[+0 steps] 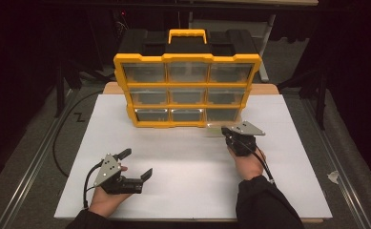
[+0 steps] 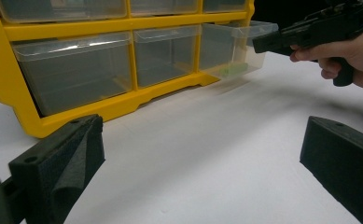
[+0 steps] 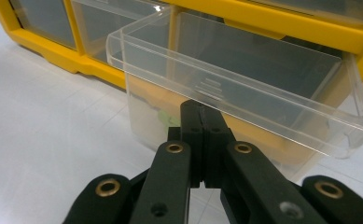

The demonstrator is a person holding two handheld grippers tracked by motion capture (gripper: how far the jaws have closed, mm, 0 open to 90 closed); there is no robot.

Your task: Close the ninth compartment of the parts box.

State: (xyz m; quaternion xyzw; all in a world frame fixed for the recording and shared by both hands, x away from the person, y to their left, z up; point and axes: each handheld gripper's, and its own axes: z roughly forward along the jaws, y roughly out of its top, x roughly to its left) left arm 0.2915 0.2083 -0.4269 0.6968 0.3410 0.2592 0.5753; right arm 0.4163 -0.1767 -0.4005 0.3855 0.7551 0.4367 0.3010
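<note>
While the right gripper (image 3: 202, 121) sits with its jaws pressed together at the front lip of the clear drawer (image 3: 244, 93), the pictures do not settle whether the thin pull tab is actually pinched between the pads or whether the closed tips merely rest against the wall beneath the rim. That drawer, the bottom right one of the yellow organiser (image 1: 187, 90), stands partly pulled out over the white table sheet (image 1: 183, 157), and something small and green (image 2: 233, 71) lies on its floor near the front. The left gripper (image 1: 134, 164) rests low on the sheet, well apart from the cabinet, its jaws spread wide and holding nothing. My judgement is that the main risk lies in the pull itself: the organiser is not braced by the free hand, so a sticky drawer could drag the whole cabinet forward across the smooth sheet instead of sliding out. A pull angled downward or sideways could also jam the drawer in its slot, or let the slick plastic lip slip from the pads. Drawn too far, the drawer could leave its rails, tip at the front and spill the green piece onto the table.
</note>
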